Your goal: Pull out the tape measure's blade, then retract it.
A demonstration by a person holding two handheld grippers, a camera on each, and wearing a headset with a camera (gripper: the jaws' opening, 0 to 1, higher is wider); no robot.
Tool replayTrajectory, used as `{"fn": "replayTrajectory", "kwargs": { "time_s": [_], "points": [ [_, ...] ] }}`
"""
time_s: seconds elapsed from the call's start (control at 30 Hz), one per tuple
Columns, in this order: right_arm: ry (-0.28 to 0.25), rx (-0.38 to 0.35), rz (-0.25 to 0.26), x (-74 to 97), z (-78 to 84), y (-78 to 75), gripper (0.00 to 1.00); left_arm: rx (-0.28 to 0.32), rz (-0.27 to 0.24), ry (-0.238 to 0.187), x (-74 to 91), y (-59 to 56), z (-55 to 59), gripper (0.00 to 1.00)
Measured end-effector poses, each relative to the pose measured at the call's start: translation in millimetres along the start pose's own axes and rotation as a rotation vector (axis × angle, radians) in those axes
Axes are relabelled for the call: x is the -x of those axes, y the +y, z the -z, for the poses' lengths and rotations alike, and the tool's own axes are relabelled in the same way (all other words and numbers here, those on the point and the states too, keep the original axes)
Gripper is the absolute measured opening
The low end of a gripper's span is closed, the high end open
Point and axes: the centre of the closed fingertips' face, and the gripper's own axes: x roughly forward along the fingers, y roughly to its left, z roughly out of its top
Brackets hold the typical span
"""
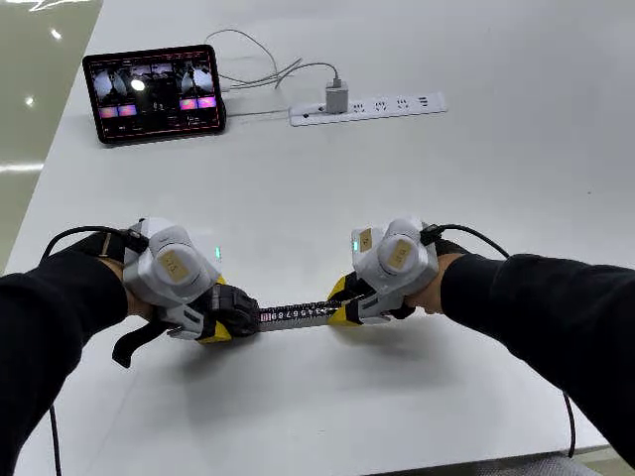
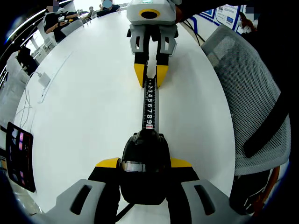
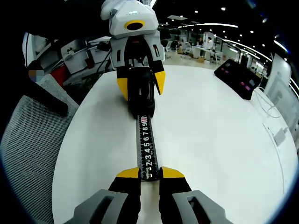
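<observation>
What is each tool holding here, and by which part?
The left tool grips the black tape measure case by its sides; the right tool pinches the pulled-out blade near its free end.

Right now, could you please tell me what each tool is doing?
Left tool: closed on the tape measure case.
Right tool: closed on the blade.
</observation>
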Motion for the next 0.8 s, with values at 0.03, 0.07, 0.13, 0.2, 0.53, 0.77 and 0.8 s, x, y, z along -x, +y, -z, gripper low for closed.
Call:
{"fn": "replayTrajectory", "kwargs": {
  "time_s": [0.03,0.07,0.13,0.2,0.53,0.77,0.8],
  "points": [
    [0.001,-0.001,-0.002,0.3,0.4,0.3,0.1,-0.001,0.0,0.0,0.0,0.0,0.0,0.32],
    [0.001,0.004,-0.004,0.8,1.1,0.6,0.1,-0.001,-0.001,-0.002,0.0,-0.1,-0.1,0.32],
    [0.003,0.004,-0.006,1.7,2.0,0.7,0.1,0.0,-0.002,-0.004,0.1,-0.2,-0.2,0.32],
    [0.003,0.002,-0.006,2.6,3.0,0.8,0.1,0.0,-0.002,-0.004,0.1,-0.2,-0.3,0.32],
    [0.008,-0.008,-0.006,9.7,11.3,-0.8,0.1,0.004,-0.002,-0.005,-0.3,0.2,0.3,0.32],
    [0.011,-0.011,-0.004,13.7,15.6,-0.8,0.1,0.003,-0.002,-0.004,-0.4,-0.4,0.3,0.32],
    [0.011,-0.013,-0.005,14.1,16.1,-0.8,0.1,0.003,-0.002,-0.003,-0.4,-0.5,0.2,0.32]
  ]
}}
